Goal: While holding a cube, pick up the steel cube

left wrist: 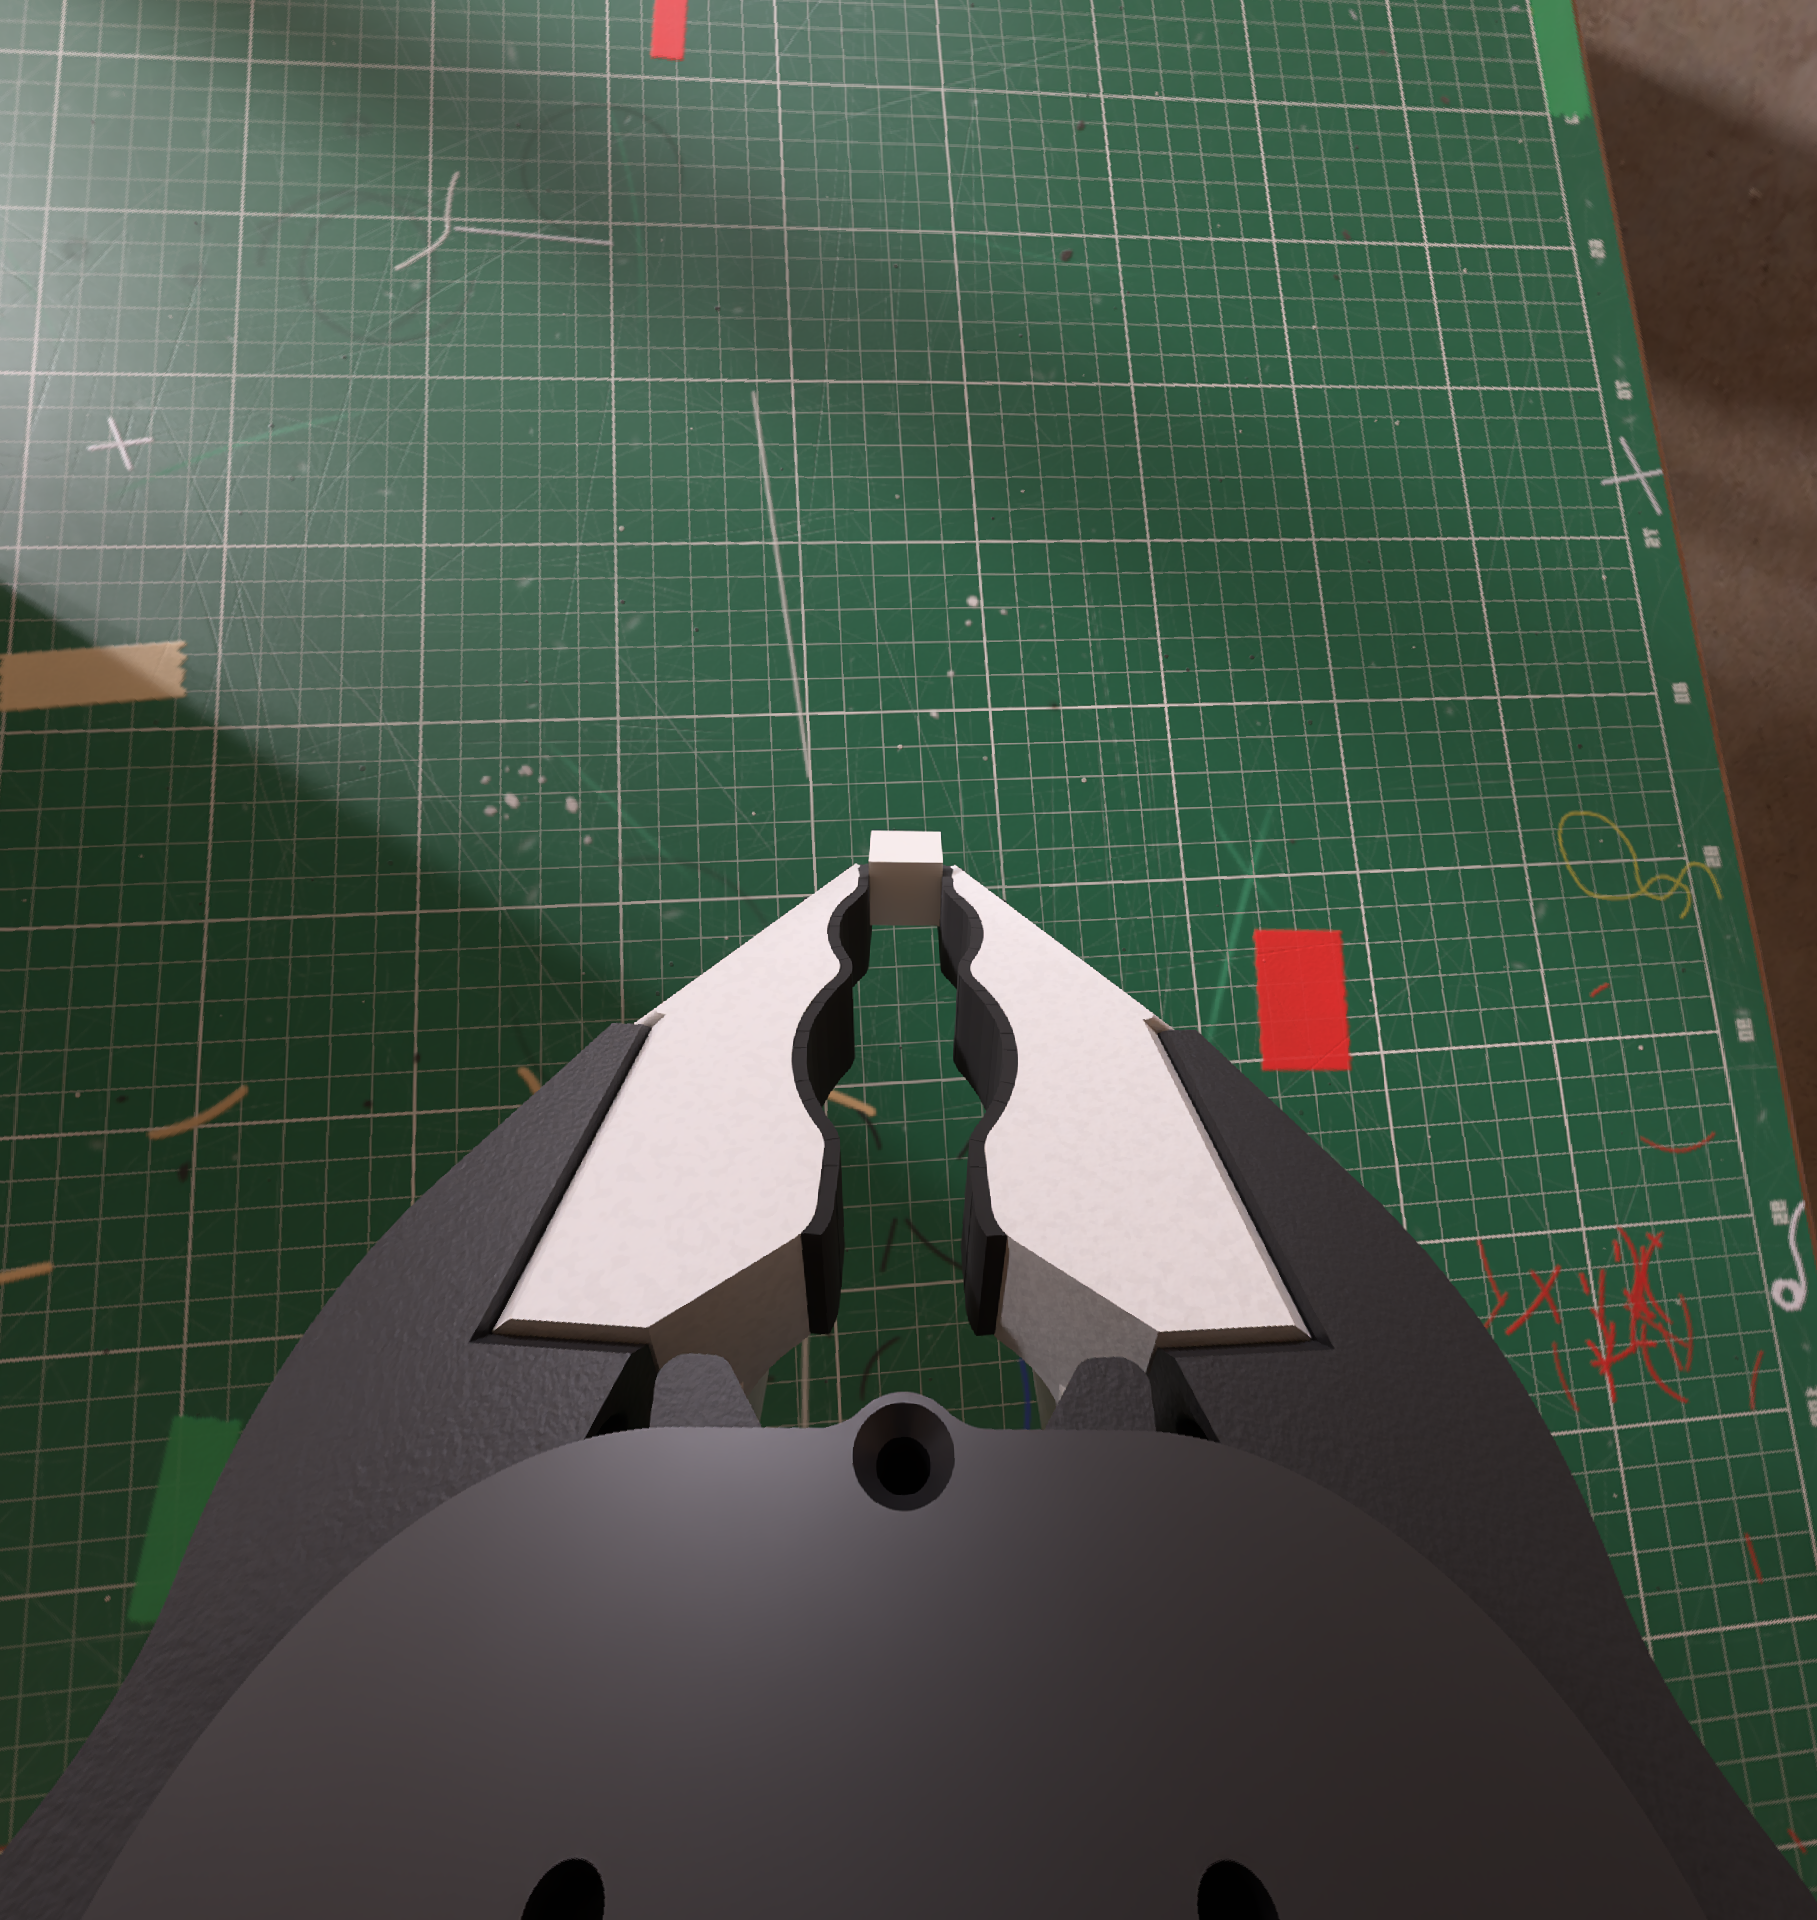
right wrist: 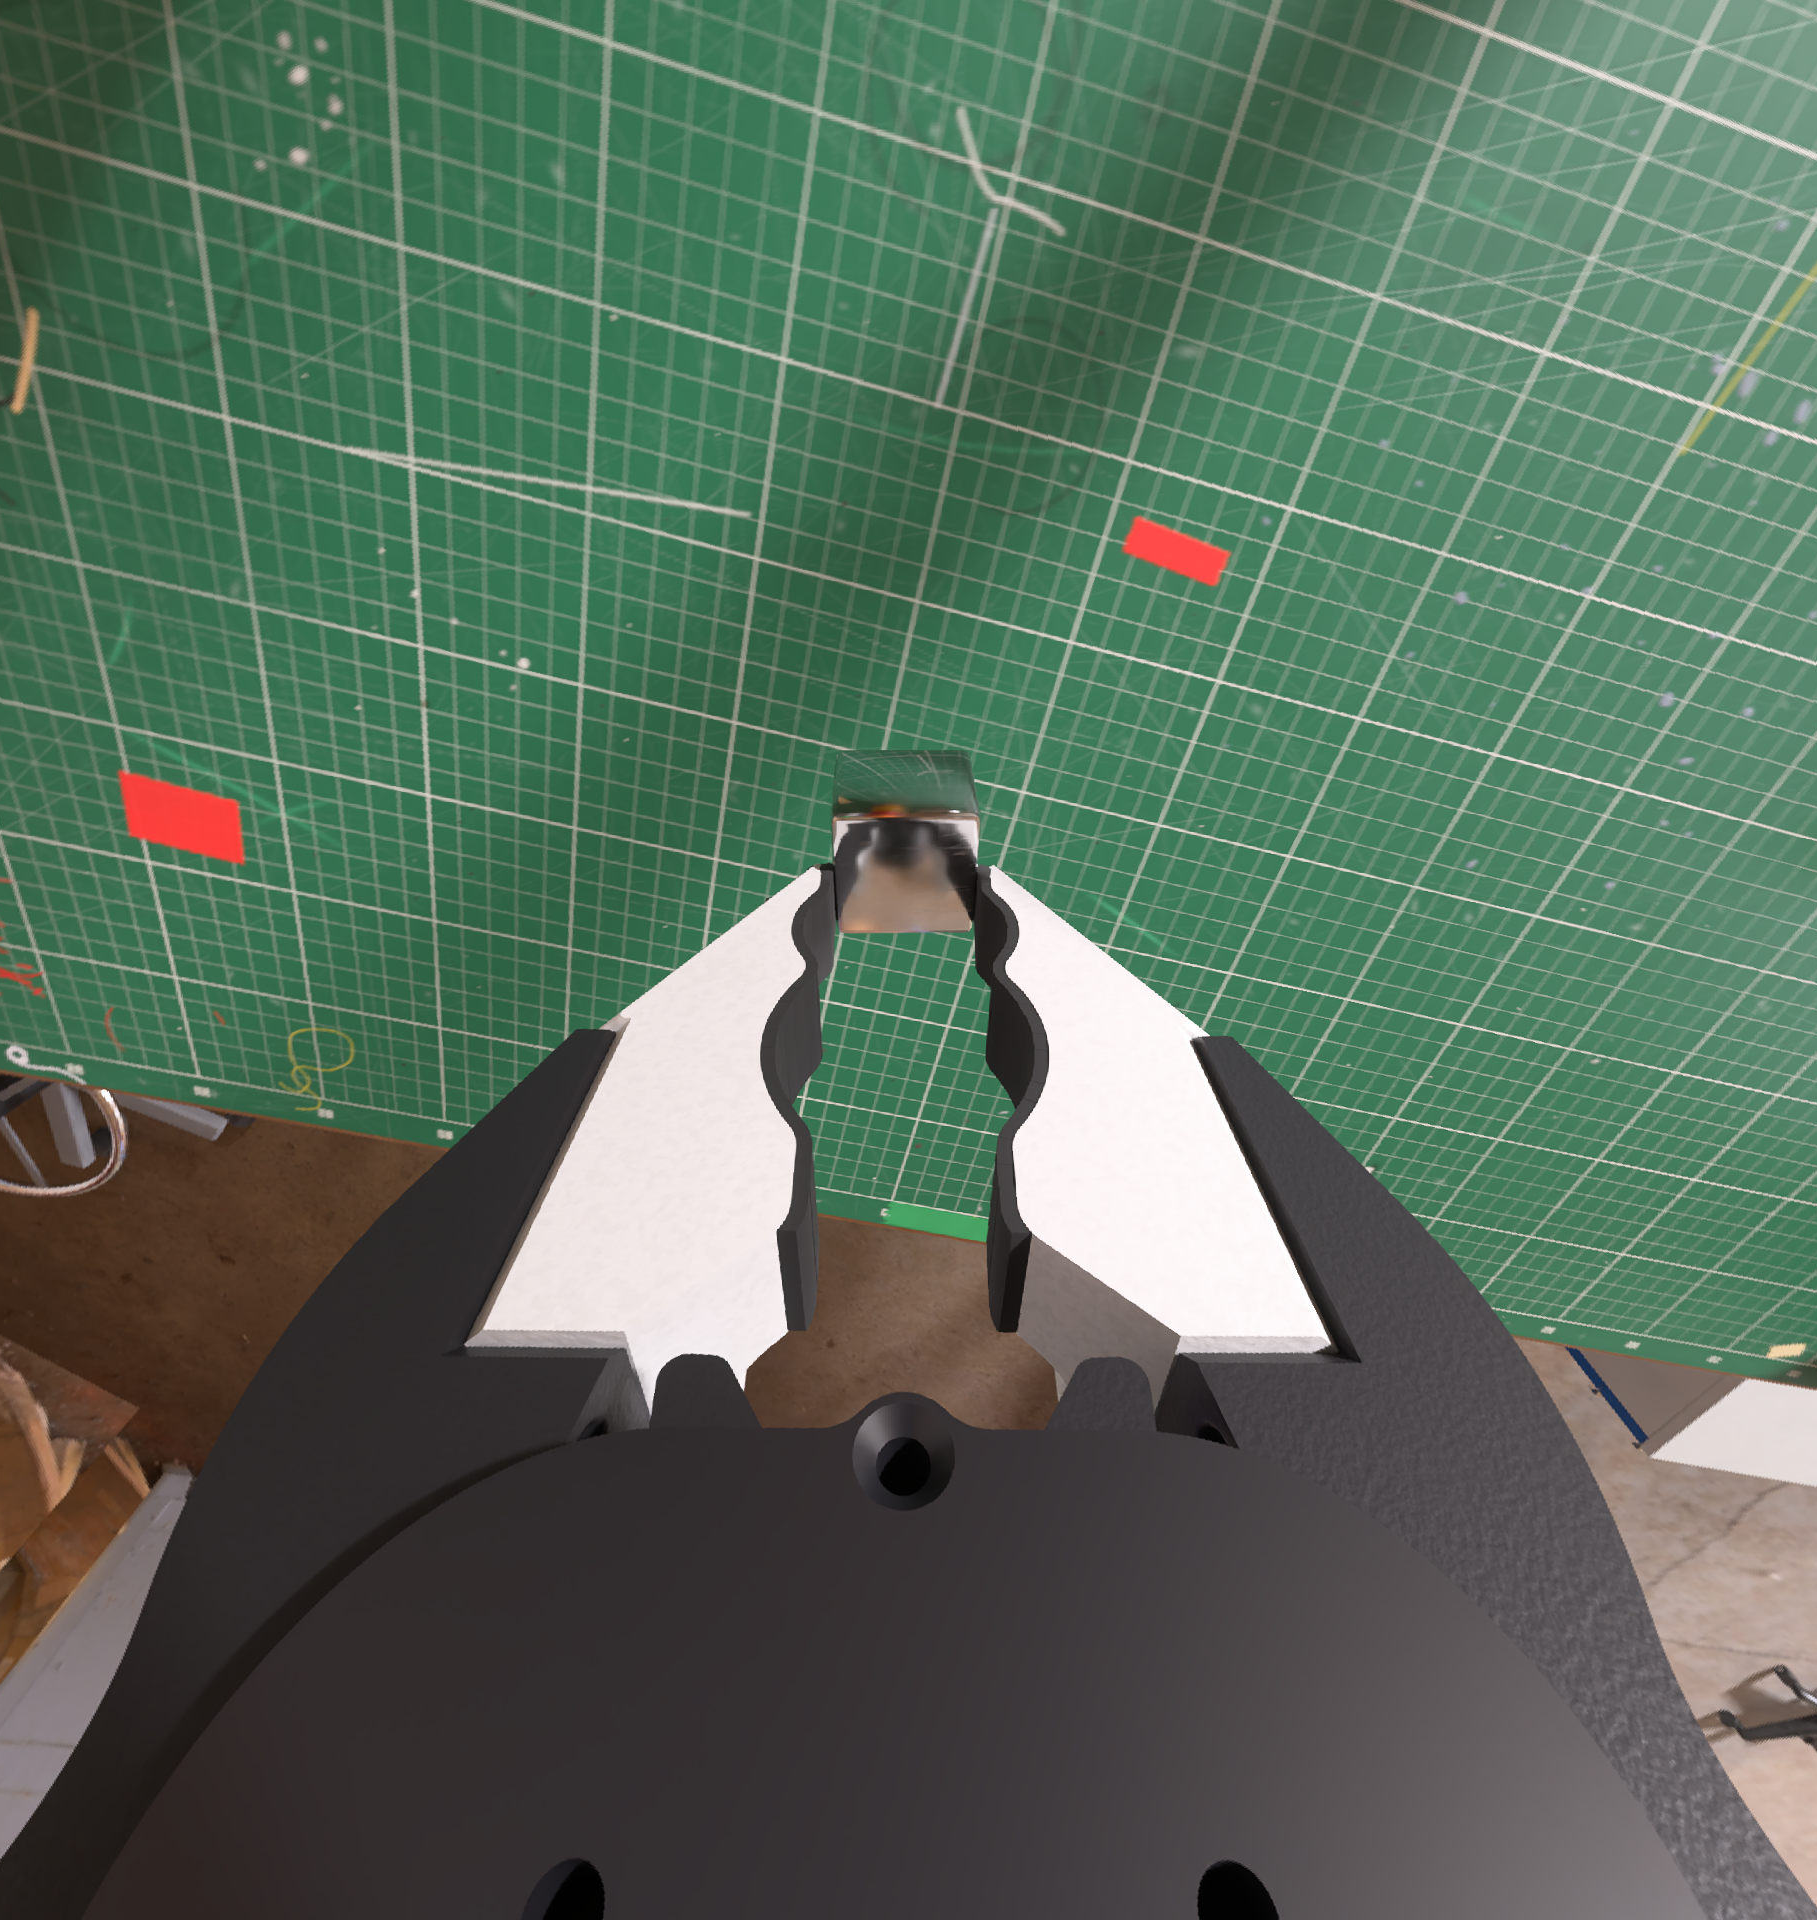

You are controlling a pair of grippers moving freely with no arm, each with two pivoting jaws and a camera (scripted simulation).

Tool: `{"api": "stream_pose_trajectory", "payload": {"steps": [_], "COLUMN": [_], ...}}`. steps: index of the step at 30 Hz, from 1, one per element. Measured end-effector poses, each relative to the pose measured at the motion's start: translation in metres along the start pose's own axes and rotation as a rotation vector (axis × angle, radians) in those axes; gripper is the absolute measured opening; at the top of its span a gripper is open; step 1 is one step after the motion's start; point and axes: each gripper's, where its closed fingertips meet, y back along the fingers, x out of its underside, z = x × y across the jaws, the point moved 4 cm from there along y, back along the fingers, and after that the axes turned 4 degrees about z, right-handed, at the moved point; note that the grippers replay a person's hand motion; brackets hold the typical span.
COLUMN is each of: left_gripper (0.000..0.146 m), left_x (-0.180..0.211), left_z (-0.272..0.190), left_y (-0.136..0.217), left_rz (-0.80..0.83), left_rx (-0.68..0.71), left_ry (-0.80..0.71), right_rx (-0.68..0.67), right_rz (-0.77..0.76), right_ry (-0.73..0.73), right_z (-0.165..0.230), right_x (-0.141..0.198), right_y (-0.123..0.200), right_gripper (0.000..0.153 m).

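In the left wrist view my left gripper (left wrist: 905, 891) is shut on a small white cube (left wrist: 905, 878), pinched between its fingertips above the green cutting mat (left wrist: 987, 468). In the right wrist view my right gripper (right wrist: 905, 883) is shut on the shiny steel cube (right wrist: 904, 844), which mirrors the mat on its top face. The steel cube sits between the fingertips and appears lifted above the mat (right wrist: 571, 623). Neither gripper shows in the other's view.
Red tape patches lie on the mat (left wrist: 1301, 1000) (right wrist: 181, 817) (right wrist: 1175, 551), with a tan tape strip (left wrist: 91, 675) at the left. The mat's right edge meets a brown table (left wrist: 1766, 312). In the right wrist view the mat's near edge borders brown tabletop (right wrist: 260, 1247) and floor clutter.
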Motion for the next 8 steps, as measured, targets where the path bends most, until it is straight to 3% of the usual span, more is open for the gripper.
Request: {"api": "stream_pose_trajectory", "payload": {"steps": [8], "left_gripper": [0.011], "left_x": [0.0], "left_z": [-0.003], "left_y": [0.0], "left_rz": [0.003], "left_rx": [0.003], "left_ry": [-0.01], "right_rx": [-0.03], "right_rz": [0.051], "right_ry": [0.024], "right_z": [0.026], "right_x": [0.009], "right_y": [-0.027], "right_gripper": [0.026]}}
